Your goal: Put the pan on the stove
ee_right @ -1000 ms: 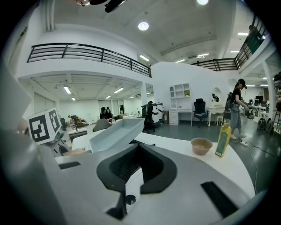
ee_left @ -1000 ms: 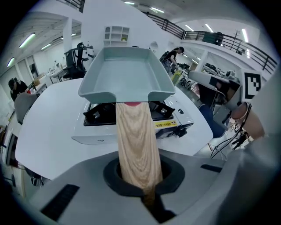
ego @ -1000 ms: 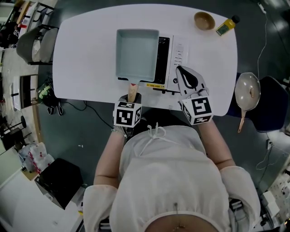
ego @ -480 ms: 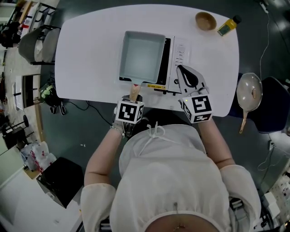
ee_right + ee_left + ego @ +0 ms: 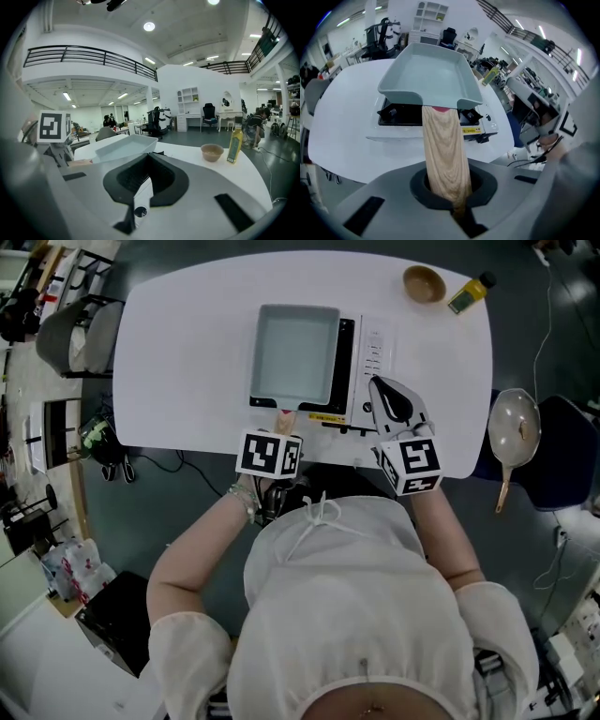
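Note:
A pale blue rectangular pan (image 5: 295, 352) with a wooden handle (image 5: 285, 418) is over the black burner of the white table stove (image 5: 375, 348), covering most of it. My left gripper (image 5: 281, 427) is at the table's front edge, shut on the end of that handle. In the left gripper view the handle (image 5: 443, 150) runs from the left gripper (image 5: 457, 211) up to the pan (image 5: 429, 77), with the stove (image 5: 480, 129) beneath. My right gripper (image 5: 377, 385) lies shut over the stove's right front part. The right gripper view shows the right gripper (image 5: 133, 213) beside the pan (image 5: 124, 145).
A brown bowl (image 5: 424, 282) and a yellow oil bottle (image 5: 469, 293) stand at the table's far right corner. A round lidded pan (image 5: 514, 432) rests on a chair to the right of the white table (image 5: 187, 399). Chairs and shelves stand at the left.
The pan has moved to the right, from half off the stove's left side to over the burner. My left gripper followed it to the right. The right gripper stayed put.

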The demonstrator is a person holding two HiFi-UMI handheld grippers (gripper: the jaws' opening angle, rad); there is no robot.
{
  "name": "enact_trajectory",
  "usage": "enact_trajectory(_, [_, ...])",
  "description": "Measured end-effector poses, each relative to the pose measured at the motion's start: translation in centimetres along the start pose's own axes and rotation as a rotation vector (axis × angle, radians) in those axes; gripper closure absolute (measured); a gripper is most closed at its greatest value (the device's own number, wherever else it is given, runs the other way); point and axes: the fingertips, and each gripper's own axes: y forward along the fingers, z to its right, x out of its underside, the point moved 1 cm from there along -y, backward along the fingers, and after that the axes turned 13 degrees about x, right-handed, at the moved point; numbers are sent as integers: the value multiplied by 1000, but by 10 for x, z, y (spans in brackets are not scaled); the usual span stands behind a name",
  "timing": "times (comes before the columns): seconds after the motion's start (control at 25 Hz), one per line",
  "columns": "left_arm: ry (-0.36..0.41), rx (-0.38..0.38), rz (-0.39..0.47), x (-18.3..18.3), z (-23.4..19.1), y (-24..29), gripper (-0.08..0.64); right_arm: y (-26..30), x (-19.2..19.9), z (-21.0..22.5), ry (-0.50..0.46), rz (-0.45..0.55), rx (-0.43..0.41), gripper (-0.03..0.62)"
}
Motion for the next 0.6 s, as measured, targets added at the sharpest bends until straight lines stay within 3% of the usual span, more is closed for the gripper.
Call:
enact_trajectory(0.12, [-86, 77, 18, -6, 11, -1, 538, -6, -2, 0, 4, 0, 29, 586])
enact_trajectory(0.32, [-27, 99, -25, -1, 10, -3, 536, -19, -2, -7, 16, 1, 94, 586])
enact_trajectory(0.4, [-11, 149, -47, 3, 15, -4, 517, -26, -1, -11, 17, 0, 118, 586])
enact_trajectory(0.48, [-17, 226, -60, 4, 25, -4, 397, -31, -1, -15, 23, -4, 146, 586])
enact_trajectory(0.6, [0, 290, -63, 4, 34, -7, 305, -39, -1, -24, 26, -6, 179, 586])
